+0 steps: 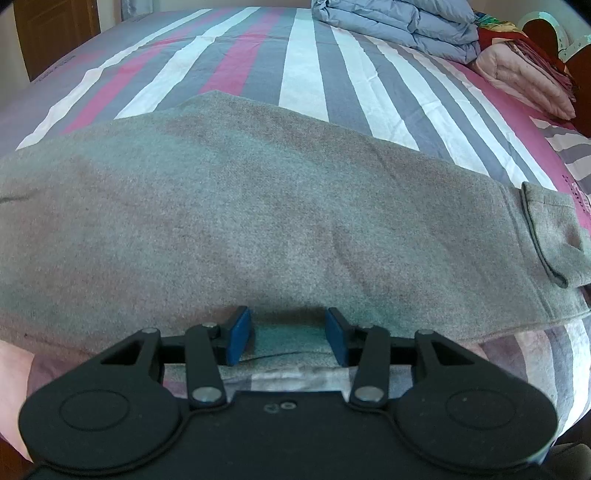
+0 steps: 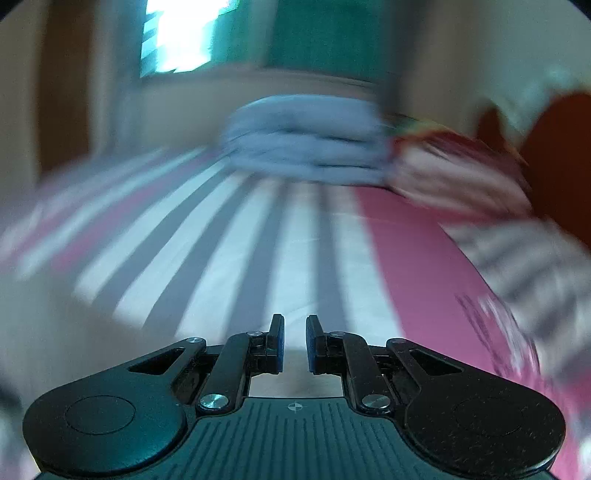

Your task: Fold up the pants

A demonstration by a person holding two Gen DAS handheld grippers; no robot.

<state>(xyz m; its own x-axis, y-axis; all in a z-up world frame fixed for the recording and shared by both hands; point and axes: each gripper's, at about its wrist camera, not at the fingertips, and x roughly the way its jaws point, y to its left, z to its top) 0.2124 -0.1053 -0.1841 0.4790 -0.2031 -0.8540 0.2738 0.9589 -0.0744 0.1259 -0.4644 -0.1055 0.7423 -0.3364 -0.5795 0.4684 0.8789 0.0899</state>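
Grey woollen pants (image 1: pixel 258 203) lie folded lengthwise across the striped bed sheet (image 1: pixel 303 66), with a pocket flap (image 1: pixel 546 236) at their right end. My left gripper (image 1: pixel 288 317) points down at the pants' near edge. Its blue pads (image 1: pixel 240 332) press in on a bunch of the grey cloth that fills the gap between them. In the right wrist view, which is heavily blurred, my right gripper (image 2: pixel 294 325) hangs above the sheet (image 2: pixel 229 258). Its pads stand a narrow gap apart with nothing between them. A pale blur at that view's lower left could be the pants; I cannot tell.
A folded blue duvet (image 1: pixel 399 26) and a pink quilt (image 1: pixel 524 81) are stacked at the bed's far right, and both show ahead of the right gripper too: duvet (image 2: pixel 306 144), quilt (image 2: pixel 454 173). A brown door (image 1: pixel 55 33) stands beyond the bed's far left corner.
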